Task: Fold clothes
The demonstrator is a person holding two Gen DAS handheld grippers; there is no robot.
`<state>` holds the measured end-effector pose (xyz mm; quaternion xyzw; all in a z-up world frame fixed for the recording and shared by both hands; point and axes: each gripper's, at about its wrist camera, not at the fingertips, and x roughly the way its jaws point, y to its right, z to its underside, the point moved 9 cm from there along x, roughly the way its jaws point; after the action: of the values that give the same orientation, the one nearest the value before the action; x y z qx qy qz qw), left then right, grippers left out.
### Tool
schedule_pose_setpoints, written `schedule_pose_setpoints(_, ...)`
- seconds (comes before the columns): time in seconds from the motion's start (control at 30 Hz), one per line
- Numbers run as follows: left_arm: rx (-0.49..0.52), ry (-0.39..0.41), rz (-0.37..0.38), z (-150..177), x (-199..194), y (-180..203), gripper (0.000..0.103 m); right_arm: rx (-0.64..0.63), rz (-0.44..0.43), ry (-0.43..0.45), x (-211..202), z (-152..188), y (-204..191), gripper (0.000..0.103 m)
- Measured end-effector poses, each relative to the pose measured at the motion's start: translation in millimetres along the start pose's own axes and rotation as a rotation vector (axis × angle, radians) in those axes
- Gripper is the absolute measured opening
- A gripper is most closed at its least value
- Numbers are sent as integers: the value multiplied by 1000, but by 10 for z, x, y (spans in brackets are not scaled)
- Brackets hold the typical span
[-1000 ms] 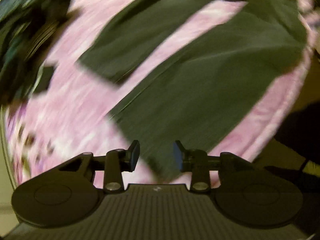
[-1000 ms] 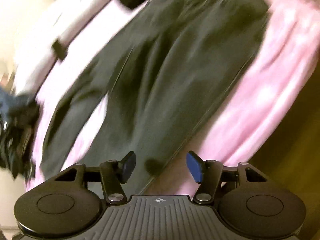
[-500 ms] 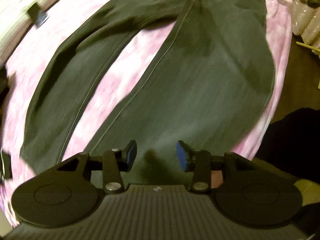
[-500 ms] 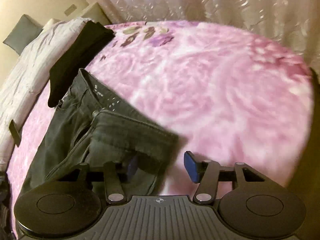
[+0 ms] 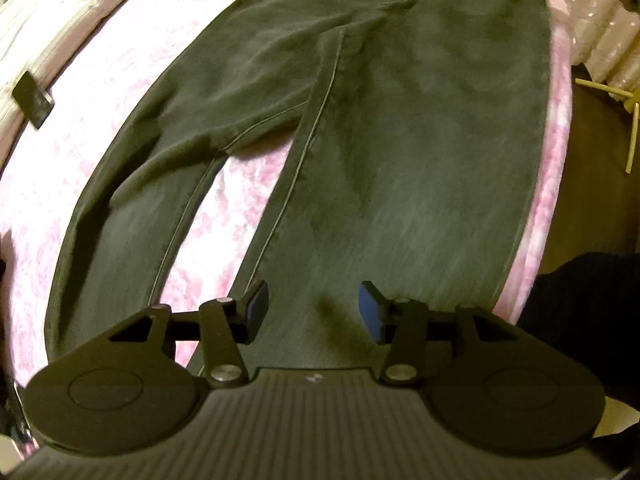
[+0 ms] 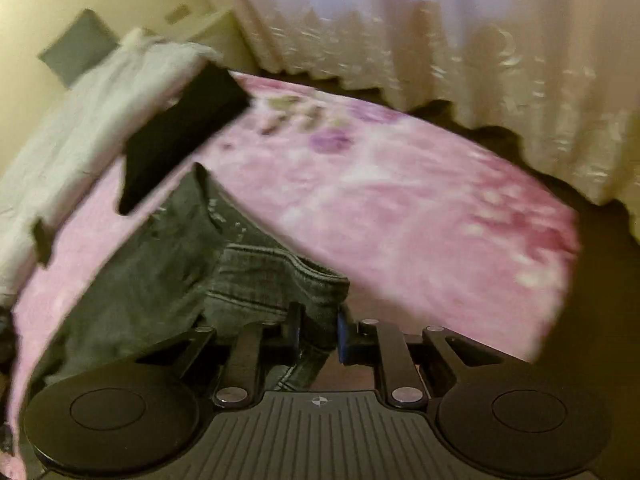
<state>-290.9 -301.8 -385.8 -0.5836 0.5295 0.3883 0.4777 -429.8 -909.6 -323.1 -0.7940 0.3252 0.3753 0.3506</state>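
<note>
Dark grey jeans (image 5: 400, 152) lie spread on a pink blanket (image 5: 120, 92), legs toward the left wrist camera and the waist at the far end. My left gripper (image 5: 314, 312) is open and empty, just above the lower part of the right-hand leg. In the right wrist view my right gripper (image 6: 319, 330) is shut on the jeans' waistband corner (image 6: 280, 276), which bunches up between the fingers and lifts off the pink blanket (image 6: 400, 216).
A black folded garment (image 6: 180, 128) lies beyond the waist, near white bedding (image 6: 92, 112). A curtain (image 6: 440, 40) hangs behind the bed. The bed's right edge drops to a dark floor (image 5: 592, 184), with a dark shape (image 5: 584, 300) close by.
My right gripper has closed on the jeans' waistband corner and raised it. My left gripper has moved in closer over the right-hand leg and stays open.
</note>
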Motion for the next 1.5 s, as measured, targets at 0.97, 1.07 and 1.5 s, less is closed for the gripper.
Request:
schedule_pose_setpoints(0.97,414,-102,-169,3243,168,-765,27,-587,-156,-356,447,2603,-3256,84)
schedule_pose_setpoints(1.07,411,-75,-173,3310,25,-818,2,-618,-159,-383,471,2737,-3395,84)
schedule_pose_setpoints(1.5,-12,-72,-240,3462,-410,-1758,28,-558,-134,-430,430,2837,-3548,84)
